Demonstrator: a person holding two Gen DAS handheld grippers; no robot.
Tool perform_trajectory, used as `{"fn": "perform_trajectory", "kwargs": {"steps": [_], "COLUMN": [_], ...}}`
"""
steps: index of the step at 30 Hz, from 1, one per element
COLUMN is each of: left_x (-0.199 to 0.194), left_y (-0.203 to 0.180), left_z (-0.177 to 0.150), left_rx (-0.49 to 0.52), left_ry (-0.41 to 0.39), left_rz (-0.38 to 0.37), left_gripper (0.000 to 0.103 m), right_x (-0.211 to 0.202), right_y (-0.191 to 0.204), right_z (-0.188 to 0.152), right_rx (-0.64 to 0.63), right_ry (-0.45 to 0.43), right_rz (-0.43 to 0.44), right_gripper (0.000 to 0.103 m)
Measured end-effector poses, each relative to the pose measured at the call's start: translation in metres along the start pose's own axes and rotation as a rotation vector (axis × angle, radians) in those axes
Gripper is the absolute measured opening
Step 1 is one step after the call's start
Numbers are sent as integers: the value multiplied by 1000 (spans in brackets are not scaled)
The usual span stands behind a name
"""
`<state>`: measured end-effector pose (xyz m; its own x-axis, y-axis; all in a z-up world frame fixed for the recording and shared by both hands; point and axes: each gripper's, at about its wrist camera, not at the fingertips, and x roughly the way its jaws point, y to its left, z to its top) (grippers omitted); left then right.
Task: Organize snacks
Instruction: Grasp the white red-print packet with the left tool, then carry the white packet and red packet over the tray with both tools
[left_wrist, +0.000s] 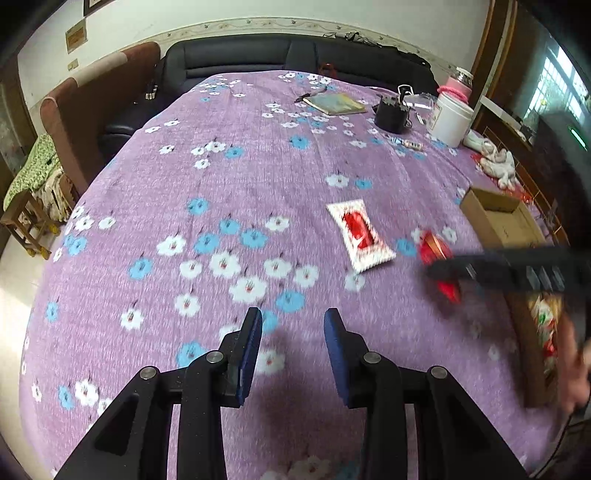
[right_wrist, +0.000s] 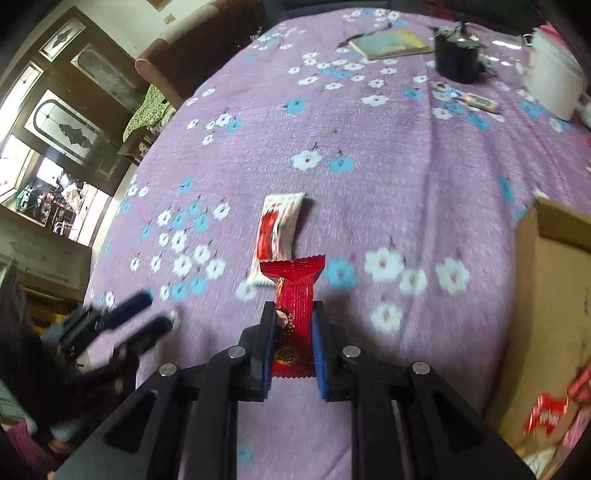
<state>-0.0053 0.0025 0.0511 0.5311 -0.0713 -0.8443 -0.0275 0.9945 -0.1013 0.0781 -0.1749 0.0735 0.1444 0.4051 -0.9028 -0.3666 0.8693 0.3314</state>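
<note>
I have the red snack packet (right_wrist: 293, 314) pinched between the pads of my right hand-held gripper (right_wrist: 294, 321), lifted off the purple flowered tabletop (right_wrist: 369, 206) as far as I can judge; its free end sticks out forward past the fingertips. Just beyond it on the cloth lies the white-and-red snack packet (right_wrist: 277, 236), loose and untouched. To my right sits the cardboard box (right_wrist: 546, 280), and I can see a few red and white wrappers already in its near end, so some of the sorting looks done. What is left, by my reading: carry this red one over and drop it in, then fetch the white-and-red one. My left hand-held gripper (left_wrist: 293, 321) hangs over bare cloth, its jaws spread and holding nothing. The clutter at the far end is no snack, I think.
</note>
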Motion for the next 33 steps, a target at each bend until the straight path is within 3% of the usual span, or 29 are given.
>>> {"fn": "perform_trajectory", "kwargs": {"steps": [4, 8, 17, 18, 21, 26, 33], "left_x": [7, 26, 75, 80, 87, 81, 46], "left_y": [-8, -21, -46, -48, -53, -58, -66], "left_z": [22, 40, 68, 70, 74, 64, 5], "left_rx": [-25, -58, -117, -110, -71, -26, 52], "left_ry": [7, 54, 123, 123, 107, 86, 68], "left_rz": [-59, -116, -74, -69, -32, -32, -64], "left_gripper": [59, 59, 59, 57, 32, 26, 26], "right_x": [-24, -46, -84, -88, -98, -107, -98], "right_y": [-9, -20, -42, -46, -55, -67, -58], "right_z": [-27, -51, -97, -100, -109, -116, -113], "right_rx": [43, 98, 180, 193, 221, 262, 244], "right_ry": [-47, -79, -134, -140, -156, -176, -161], "right_rz": [-16, -6, -44, -48, -56, -51, -33], "right_gripper": [17, 17, 17, 17, 17, 17, 17]}}
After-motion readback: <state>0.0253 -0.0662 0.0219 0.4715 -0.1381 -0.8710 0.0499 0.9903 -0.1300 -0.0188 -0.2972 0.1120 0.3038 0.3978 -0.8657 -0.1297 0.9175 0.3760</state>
